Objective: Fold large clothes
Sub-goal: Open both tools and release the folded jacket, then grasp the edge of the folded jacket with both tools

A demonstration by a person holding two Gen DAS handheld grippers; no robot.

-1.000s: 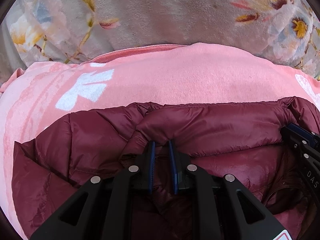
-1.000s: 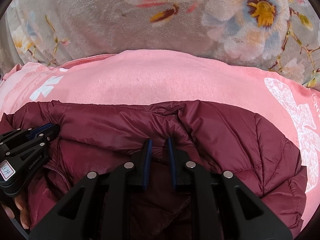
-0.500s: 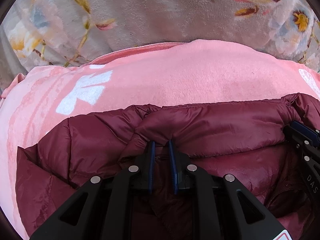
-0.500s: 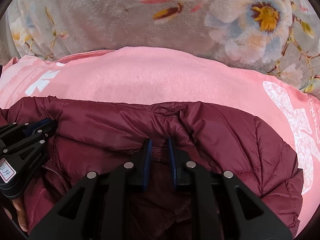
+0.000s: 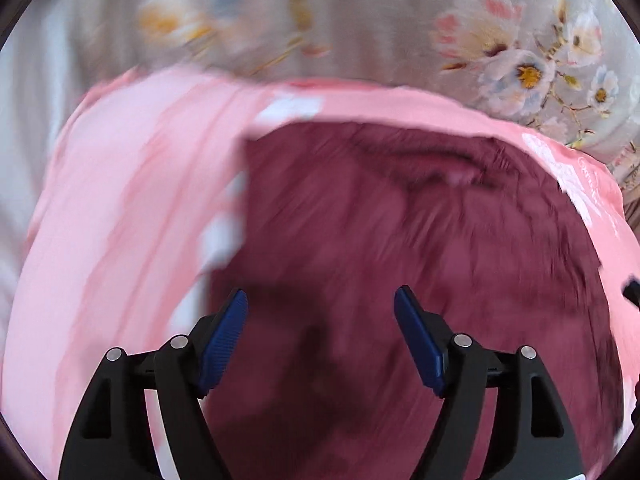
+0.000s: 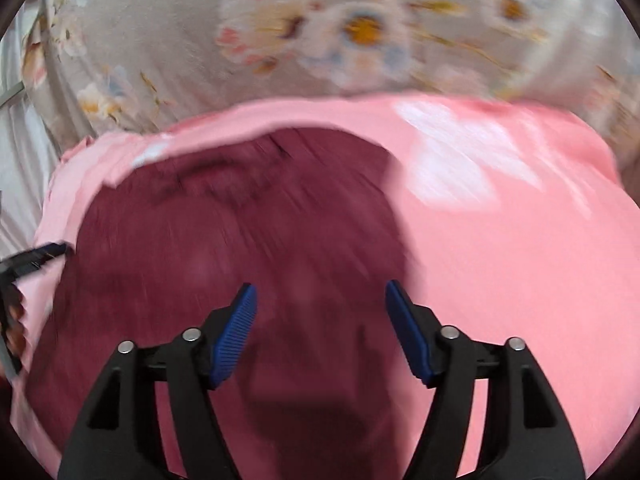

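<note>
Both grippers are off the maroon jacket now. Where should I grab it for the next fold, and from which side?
Judging through the blur, take the jacket at its straight left edge, which lies flat on the pink blanket. Come in from the blanket side with the left gripper, whose jaws have just opened with nothing between them. The right gripper could mirror this at the opposite edge.

One dark maroon padded jacket (image 5: 400,260) lies on one pink plush blanket with white prints (image 5: 120,220), which lies over one grey floral bedcover (image 5: 360,20). Two black handheld grippers are present: the left gripper (image 5: 321,300) and the right gripper (image 6: 321,294). Each carries two blue-padded fingers (image 5: 224,340), making four fingers in all.
</note>
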